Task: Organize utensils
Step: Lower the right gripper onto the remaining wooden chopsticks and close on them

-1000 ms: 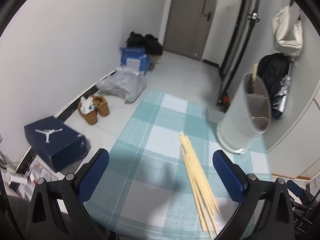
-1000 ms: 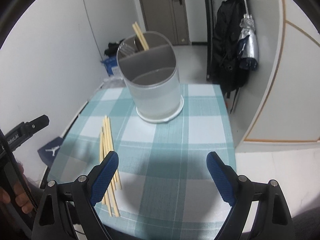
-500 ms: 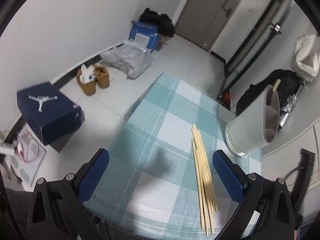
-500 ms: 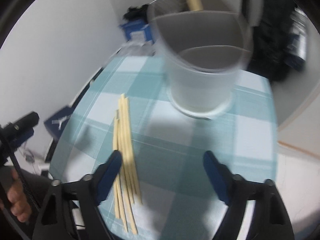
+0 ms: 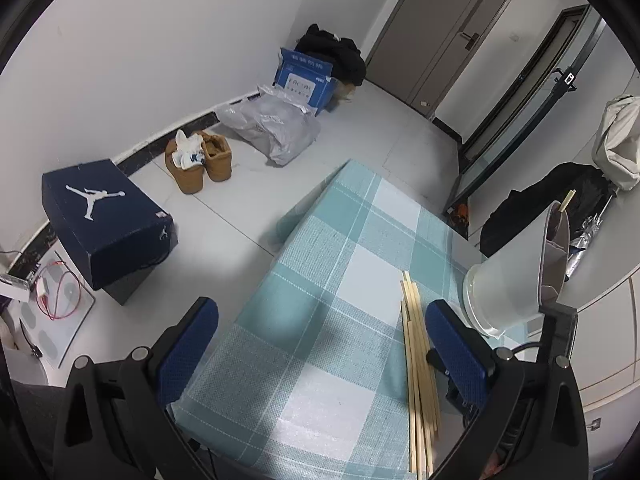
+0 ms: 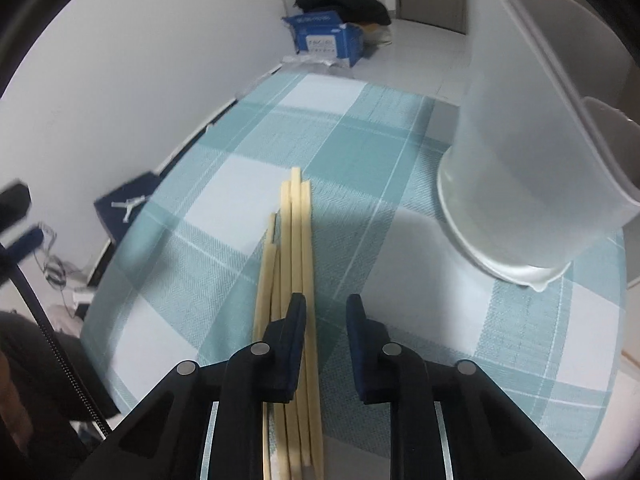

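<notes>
The chopsticks [image 6: 294, 248] lie on the tablecloth [image 6: 224, 184], left of the utensil holder [image 6: 516, 168].

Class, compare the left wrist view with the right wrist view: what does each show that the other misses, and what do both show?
Only the left wrist view shows the brown boots, the grey plastic bag, the door and a chopstick standing in the holder. Only the right wrist view shows the right gripper, its fingers having just been closing, a gap left between them, above the bundle. Both share the checked tablecloth, the loose chopsticks, the white utensil holder and the blue carton.
</notes>
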Demonstrator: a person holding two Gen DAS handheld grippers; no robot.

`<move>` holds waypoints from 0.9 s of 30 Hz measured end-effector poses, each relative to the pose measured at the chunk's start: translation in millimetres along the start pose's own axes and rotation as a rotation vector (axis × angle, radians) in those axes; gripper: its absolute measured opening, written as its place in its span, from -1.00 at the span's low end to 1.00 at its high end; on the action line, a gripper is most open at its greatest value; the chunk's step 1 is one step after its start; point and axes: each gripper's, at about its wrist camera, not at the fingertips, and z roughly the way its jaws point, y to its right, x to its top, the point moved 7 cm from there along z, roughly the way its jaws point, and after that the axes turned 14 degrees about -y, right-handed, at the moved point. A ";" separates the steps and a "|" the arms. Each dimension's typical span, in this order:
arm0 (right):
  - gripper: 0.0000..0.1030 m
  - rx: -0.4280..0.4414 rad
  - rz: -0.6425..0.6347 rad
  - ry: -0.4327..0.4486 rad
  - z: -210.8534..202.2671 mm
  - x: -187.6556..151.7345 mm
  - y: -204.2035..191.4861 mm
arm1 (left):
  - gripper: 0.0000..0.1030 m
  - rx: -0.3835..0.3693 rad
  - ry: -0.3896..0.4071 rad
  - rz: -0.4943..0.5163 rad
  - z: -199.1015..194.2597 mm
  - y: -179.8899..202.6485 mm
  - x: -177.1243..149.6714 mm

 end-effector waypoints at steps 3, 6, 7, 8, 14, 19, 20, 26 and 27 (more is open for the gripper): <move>-0.69 -0.026 -0.027 -0.002 0.5 -0.4 -2.6 | 0.97 0.019 0.007 0.007 0.6 -1.7 1.3; -0.75 -0.082 -0.033 -0.022 1.2 -0.6 2.0 | 0.97 0.020 -0.001 -0.009 3.1 -5.3 2.0; -0.75 -0.087 -0.044 -0.025 1.1 -0.4 1.6 | 0.97 0.019 -0.003 -0.013 3.6 -6.1 2.2; -0.75 -0.097 -0.057 -0.029 1.3 -0.3 0.6 | 0.97 0.024 -0.005 -0.015 4.2 -6.8 2.6; -0.74 -0.114 -0.111 -0.043 4.8 4.4 -6.9 | 0.97 0.039 0.002 -0.026 3.6 -11.1 2.4; -0.90 -0.074 -0.090 -0.078 -2.3 -14.3 3.4 | 0.97 0.005 0.010 -0.021 0.2 -10.8 0.2; -0.90 -0.065 -0.088 -0.078 -6.0 -24.0 6.1 | 0.97 0.011 0.018 -0.013 -2.2 -11.2 -0.4; -0.89 -0.028 -0.049 -0.148 -17.0 -76.8 18.6 | 0.97 -0.020 0.023 -0.033 -6.4 -13.4 0.5; -0.88 -0.027 -0.047 -0.149 -18.1 -79.6 19.3 | 0.97 -0.022 0.020 -0.037 -5.8 -13.5 0.3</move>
